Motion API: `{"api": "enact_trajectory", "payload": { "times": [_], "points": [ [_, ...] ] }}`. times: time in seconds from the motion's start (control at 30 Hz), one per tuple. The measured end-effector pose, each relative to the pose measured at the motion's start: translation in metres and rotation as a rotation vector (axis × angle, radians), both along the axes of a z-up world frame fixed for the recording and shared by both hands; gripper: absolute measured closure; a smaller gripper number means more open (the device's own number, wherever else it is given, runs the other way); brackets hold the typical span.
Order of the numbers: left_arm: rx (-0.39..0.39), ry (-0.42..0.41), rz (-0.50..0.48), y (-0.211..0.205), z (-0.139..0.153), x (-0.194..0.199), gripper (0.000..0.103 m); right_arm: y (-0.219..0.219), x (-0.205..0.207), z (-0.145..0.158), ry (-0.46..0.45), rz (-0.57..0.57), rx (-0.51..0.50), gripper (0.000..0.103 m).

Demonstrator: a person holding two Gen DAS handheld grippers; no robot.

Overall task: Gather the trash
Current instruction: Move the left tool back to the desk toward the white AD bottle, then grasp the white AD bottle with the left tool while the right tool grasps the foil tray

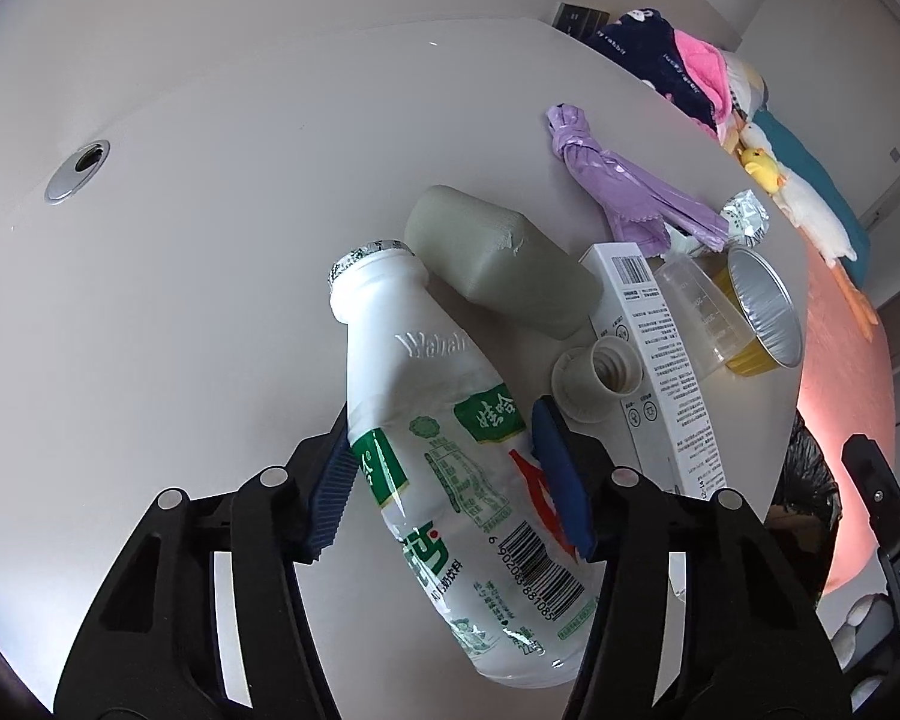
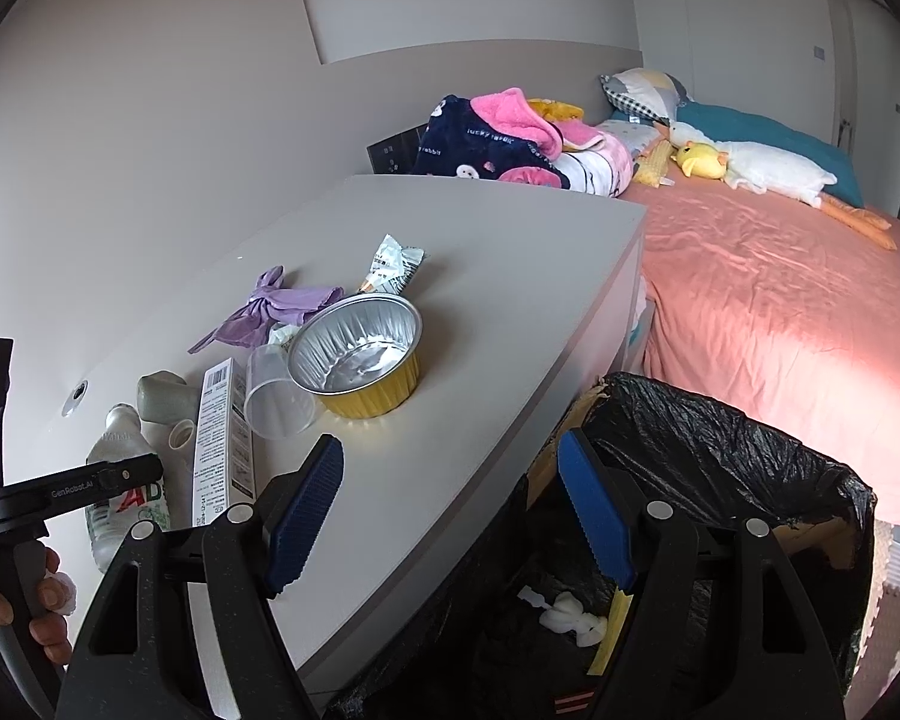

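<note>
My left gripper is shut on a white plastic drink bottle with a green label, over the grey table. The bottle also shows in the right wrist view. My right gripper is open and empty, over the table's front edge and the black-lined trash bin, which holds white scraps. On the table lie a grey wrapped pack, a white cap, a white carton, a clear cup, a foil cup, a purple bag and a silver wrapper.
A bed with a pink sheet stands right of the table, with folded clothes and a plush goose on it. A wall runs behind the table. A round metal grommet sits in the tabletop at the left.
</note>
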State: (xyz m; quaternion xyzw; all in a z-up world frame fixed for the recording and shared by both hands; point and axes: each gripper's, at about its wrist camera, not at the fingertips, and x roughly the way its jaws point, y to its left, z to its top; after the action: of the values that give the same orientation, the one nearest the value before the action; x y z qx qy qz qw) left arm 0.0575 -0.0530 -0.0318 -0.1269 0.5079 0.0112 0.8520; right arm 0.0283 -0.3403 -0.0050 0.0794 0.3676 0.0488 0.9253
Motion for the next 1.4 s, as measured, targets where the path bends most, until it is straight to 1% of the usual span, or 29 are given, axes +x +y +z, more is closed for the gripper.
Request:
{"api": "enact_trajectory", "payload": {
  "times": [0.13,0.27,0.4,0.47,0.5,0.53,0.57,0.6,0.63,0.7,0.83,0.9,0.97,1.07,1.27,1.3,1.37,1.4],
  "points": [
    [-0.006,-0.02,-0.011,0.004,0.0,-0.001,0.048,0.003,0.006,-0.002,0.006,0.004,0.006,0.028],
    [-0.086,-0.036,0.011,0.02,0.0,-0.007,0.048,0.008,0.012,-0.005,0.011,0.014,0.013,0.028],
    [-0.101,-0.036,-0.009,0.022,0.0,-0.005,0.048,0.01,0.018,-0.008,0.006,0.019,0.024,0.028],
    [-0.123,-0.036,-0.008,0.025,0.0,-0.003,0.049,0.012,0.022,-0.009,0.012,0.016,0.028,0.028],
    [-0.133,-0.036,-0.007,0.026,0.0,-0.002,0.05,0.012,0.025,-0.01,0.017,0.012,0.036,0.028],
    [-0.143,-0.036,-0.012,0.027,-0.001,0.0,0.061,0.012,0.028,-0.011,0.021,0.008,0.043,0.028],
    [-0.169,-0.046,-0.021,0.029,0.0,0.0,0.065,0.012,0.03,-0.012,0.025,0.003,0.052,0.028],
    [-0.183,-0.054,-0.022,0.031,0.001,0.001,0.068,0.012,0.032,-0.013,0.029,-0.002,0.061,0.028],
    [-0.184,-0.063,-0.02,0.033,0.002,0.001,0.069,0.011,0.035,-0.013,0.033,-0.009,0.068,0.028],
    [-0.186,-0.075,-0.022,0.034,0.004,0.002,0.07,0.011,0.041,-0.014,0.039,-0.019,0.084,0.031],
    [-0.212,-0.088,-0.03,0.039,0.004,0.003,0.07,0.012,0.053,-0.014,0.046,-0.037,0.087,0.04],
    [-0.227,-0.092,-0.036,0.04,0.004,0.004,0.07,0.013,0.061,-0.015,0.052,-0.052,0.091,0.043],
    [-0.221,-0.098,-0.034,0.041,0.005,0.004,0.07,0.015,0.068,-0.017,0.059,-0.063,0.083,0.049],
    [-0.23,-0.102,-0.032,0.044,0.006,0.003,0.07,0.017,0.078,-0.021,0.078,-0.074,0.078,0.056],
    [-0.214,-0.11,-0.028,0.049,0.01,0.0,0.07,0.016,0.088,-0.027,0.108,-0.087,0.076,0.066],
    [-0.213,-0.114,-0.026,0.049,0.011,-0.001,0.07,0.016,0.089,-0.027,0.112,-0.089,0.076,0.071],
    [-0.213,-0.121,-0.024,0.05,0.013,-0.003,0.07,0.017,0.091,-0.029,0.126,-0.089,0.077,0.086],
    [-0.215,-0.122,-0.024,0.05,0.014,-0.004,0.07,0.017,0.091,-0.03,0.136,-0.086,0.079,0.09]
  ]
}}
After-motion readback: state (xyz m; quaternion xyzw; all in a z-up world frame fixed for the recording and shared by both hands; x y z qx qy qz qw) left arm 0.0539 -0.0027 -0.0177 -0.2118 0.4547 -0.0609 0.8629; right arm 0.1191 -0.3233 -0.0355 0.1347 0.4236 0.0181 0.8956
